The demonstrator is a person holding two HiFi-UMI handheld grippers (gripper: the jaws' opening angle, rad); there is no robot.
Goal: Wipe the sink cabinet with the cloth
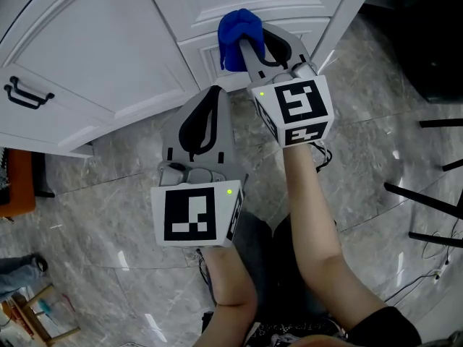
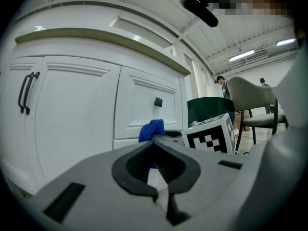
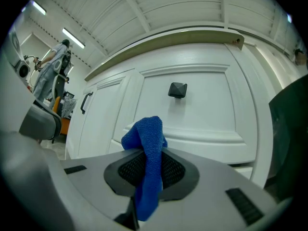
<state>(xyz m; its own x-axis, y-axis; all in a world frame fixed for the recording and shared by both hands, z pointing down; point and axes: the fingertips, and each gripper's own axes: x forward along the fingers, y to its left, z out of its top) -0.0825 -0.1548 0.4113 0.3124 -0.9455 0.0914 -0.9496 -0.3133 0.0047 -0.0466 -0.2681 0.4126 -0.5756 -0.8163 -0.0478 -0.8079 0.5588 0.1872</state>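
A blue cloth (image 1: 237, 36) is bunched at the tip of my right gripper (image 1: 247, 47), which is shut on it; the cloth (image 3: 147, 170) hangs down between the jaws in the right gripper view. It sits close to the lower edge of the white sink cabinet (image 1: 108, 56), below a door with a black knob (image 3: 177, 89). My left gripper (image 1: 215, 91) is shut with nothing in it, held lower and to the left, its tip near the cabinet base. In the left gripper view the cloth (image 2: 150, 129) shows past my shut left gripper (image 2: 155, 139).
A black bar handle (image 1: 25, 94) is on the left cabinet door (image 2: 72, 114). Grey marble floor (image 1: 116, 215) lies below. Black chair legs (image 1: 427, 194) stand at the right, an orange object (image 1: 16, 183) at the left edge. A green bin (image 2: 211, 110) and a chair (image 2: 252, 102) stand farther off.
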